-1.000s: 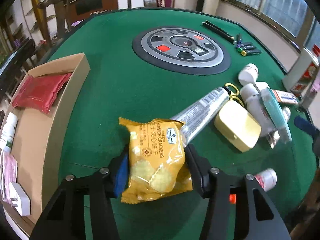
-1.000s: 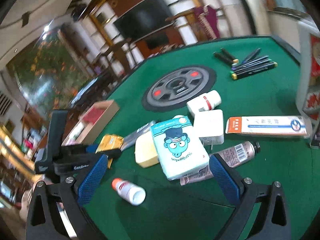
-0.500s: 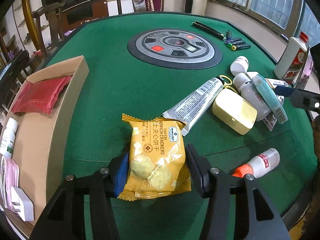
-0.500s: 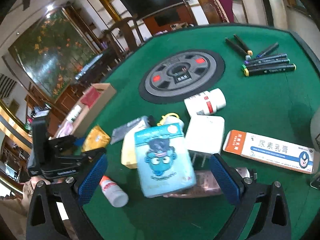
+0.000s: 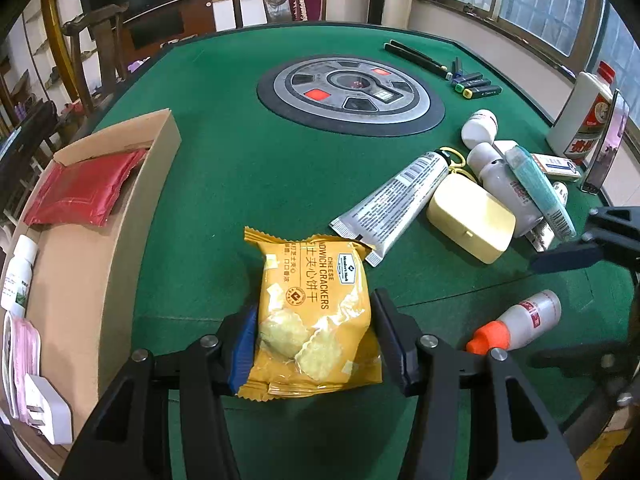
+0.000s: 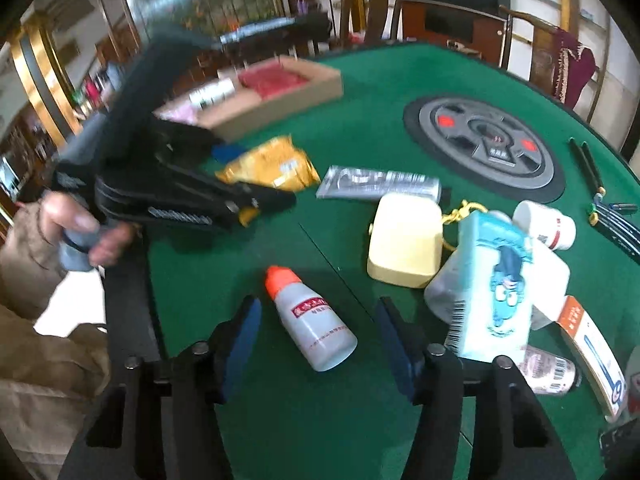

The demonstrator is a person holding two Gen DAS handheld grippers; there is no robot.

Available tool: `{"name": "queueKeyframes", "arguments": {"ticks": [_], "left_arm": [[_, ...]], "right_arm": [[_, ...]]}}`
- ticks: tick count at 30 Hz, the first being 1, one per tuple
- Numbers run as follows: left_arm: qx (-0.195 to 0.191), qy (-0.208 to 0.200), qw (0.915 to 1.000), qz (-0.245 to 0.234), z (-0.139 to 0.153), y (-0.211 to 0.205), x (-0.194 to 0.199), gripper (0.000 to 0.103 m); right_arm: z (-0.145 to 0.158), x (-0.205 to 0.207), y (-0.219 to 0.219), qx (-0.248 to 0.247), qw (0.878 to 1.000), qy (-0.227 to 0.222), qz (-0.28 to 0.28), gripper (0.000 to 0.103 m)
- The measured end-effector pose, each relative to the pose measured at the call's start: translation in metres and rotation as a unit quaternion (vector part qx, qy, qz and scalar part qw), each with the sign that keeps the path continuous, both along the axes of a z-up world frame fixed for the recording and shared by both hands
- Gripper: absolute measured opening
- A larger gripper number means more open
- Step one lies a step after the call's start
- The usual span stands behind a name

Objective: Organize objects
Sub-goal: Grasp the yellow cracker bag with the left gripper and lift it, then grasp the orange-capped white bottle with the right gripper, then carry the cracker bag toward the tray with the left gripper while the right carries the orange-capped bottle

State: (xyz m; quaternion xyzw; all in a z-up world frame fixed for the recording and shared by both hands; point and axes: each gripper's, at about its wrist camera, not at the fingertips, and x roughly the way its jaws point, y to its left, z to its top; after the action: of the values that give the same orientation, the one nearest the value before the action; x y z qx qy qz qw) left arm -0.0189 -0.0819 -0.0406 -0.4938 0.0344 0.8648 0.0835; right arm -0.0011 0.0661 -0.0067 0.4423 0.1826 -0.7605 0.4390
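The cardboard box [image 5: 120, 216] already holds a red foil pouch [image 5: 80, 194], a small white bottle and a plug (so sorting is partly done). Right of the box, the left gripper [image 5: 312, 336] clamps a crinkly yellow cracker packet [image 5: 316, 312] above the green felt counter [image 5: 248, 168]. Further right of the box, the right gripper [image 6: 320, 344] has just been closing around a smooth, orange-capped plastic bottle [image 6: 316, 320], pads not yet touching. Tubes, a cream case and cartons remain.

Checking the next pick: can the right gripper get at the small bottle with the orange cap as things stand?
Probably yes. The orange-capped bottle lies alone on bare felt between the right gripper's jaws, which have just been closing but don't touch it; nothing blocks them.
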Motion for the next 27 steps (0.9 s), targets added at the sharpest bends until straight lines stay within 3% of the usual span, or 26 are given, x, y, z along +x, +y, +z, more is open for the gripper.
{"name": "queueKeyframes", "arguments": {"ticks": [11, 21, 27], "left_arm": [[-0.009, -0.006, 0.9999, 0.002, 0.000, -0.002, 0.000, 0.052], [0.002, -0.002, 0.9997, 0.023, 0.001, -0.005, 0.001, 0.051], [0.020, -0.003, 0.9992, 0.033, 0.002, -0.010, 0.000, 0.049]], "right_arm": [[-0.010, -0.001, -0.004, -0.007, 1.000, 0.019, -0.019, 0.033], [-0.009, 0.007, -0.008, 0.006, 0.997, 0.059, -0.054, 0.029], [0.000, 0.001, -0.002, -0.051, 0.994, 0.037, -0.090, 0.029]]}}
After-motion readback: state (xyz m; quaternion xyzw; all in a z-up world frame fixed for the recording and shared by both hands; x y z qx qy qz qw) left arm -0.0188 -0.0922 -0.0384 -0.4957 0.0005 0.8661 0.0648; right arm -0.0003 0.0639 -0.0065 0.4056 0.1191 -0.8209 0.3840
